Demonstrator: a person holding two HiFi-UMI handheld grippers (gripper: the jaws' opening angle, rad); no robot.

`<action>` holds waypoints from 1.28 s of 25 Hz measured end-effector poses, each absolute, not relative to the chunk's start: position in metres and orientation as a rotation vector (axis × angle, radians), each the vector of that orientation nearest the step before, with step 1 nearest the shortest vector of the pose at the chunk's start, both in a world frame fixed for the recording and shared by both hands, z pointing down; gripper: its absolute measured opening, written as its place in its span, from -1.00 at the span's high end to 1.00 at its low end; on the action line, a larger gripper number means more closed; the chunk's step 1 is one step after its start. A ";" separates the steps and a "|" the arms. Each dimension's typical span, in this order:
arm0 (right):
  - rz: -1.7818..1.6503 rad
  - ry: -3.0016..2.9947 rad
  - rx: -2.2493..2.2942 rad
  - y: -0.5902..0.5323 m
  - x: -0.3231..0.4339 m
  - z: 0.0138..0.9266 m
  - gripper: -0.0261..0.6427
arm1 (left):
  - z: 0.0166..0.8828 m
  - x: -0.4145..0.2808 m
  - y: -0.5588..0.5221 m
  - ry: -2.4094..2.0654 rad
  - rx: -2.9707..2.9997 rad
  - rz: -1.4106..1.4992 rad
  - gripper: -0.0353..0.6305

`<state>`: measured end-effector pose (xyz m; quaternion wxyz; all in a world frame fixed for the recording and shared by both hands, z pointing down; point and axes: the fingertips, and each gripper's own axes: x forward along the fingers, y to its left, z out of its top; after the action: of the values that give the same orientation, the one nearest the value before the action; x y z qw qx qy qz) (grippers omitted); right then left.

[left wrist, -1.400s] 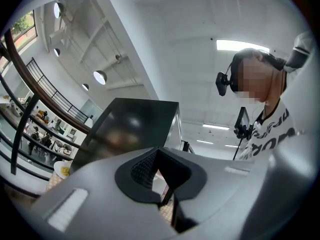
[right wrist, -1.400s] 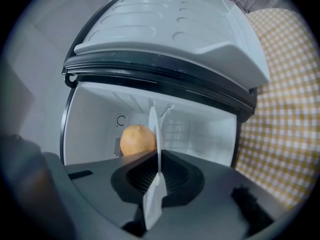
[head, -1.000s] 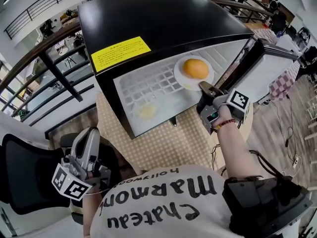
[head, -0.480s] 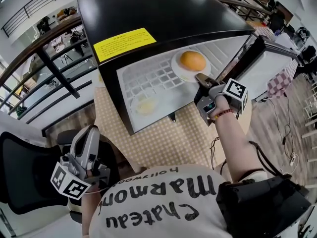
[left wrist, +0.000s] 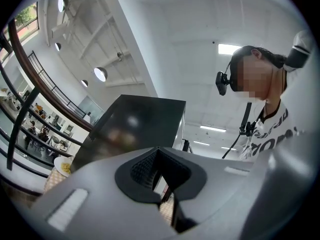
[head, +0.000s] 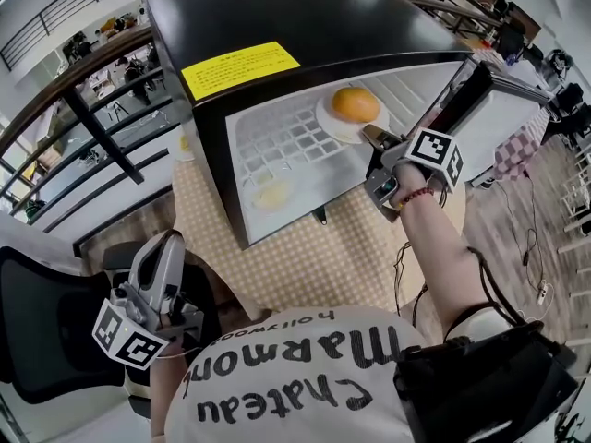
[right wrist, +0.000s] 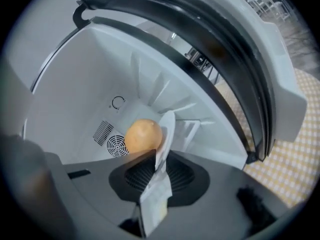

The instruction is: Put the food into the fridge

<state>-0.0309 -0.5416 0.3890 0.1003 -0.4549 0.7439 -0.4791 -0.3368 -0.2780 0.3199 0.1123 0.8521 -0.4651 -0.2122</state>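
In the head view the yellow label (head: 242,65) on the fridge (head: 305,7) has print too small to read, and a pale yellowish food (head: 268,192) at lower left inside is only a blur. In the right gripper view the plate (right wrist: 167,129) goes out of focus at lower centre, its near rim between the right tool's (right wrist: 156,159) jaws, which have just been opening.

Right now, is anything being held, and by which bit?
The right gripper has the white plate between its jaws, at the rim; they have just been opening, so probably released. The left gripper holds nothing.
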 end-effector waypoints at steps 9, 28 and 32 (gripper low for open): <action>-1.243 2.364 -1.446 -0.551 -0.039 0.382 0.59 | 0.323 -0.342 -0.280 -1.350 2.503 -0.628 0.88; -0.852 2.670 -1.720 -0.548 -0.043 0.379 0.33 | 0.320 -0.347 -0.279 -1.336 2.500 -0.648 0.88; -0.828 2.688 -1.772 -0.547 -0.041 0.382 0.26 | 0.321 -0.346 -0.280 -1.332 2.504 -0.656 0.88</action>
<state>-0.0406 -0.5475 0.3817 -0.0915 -0.5308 0.8052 -0.2481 -0.3458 -0.2800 0.3207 0.1149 0.8545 -0.4545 -0.2237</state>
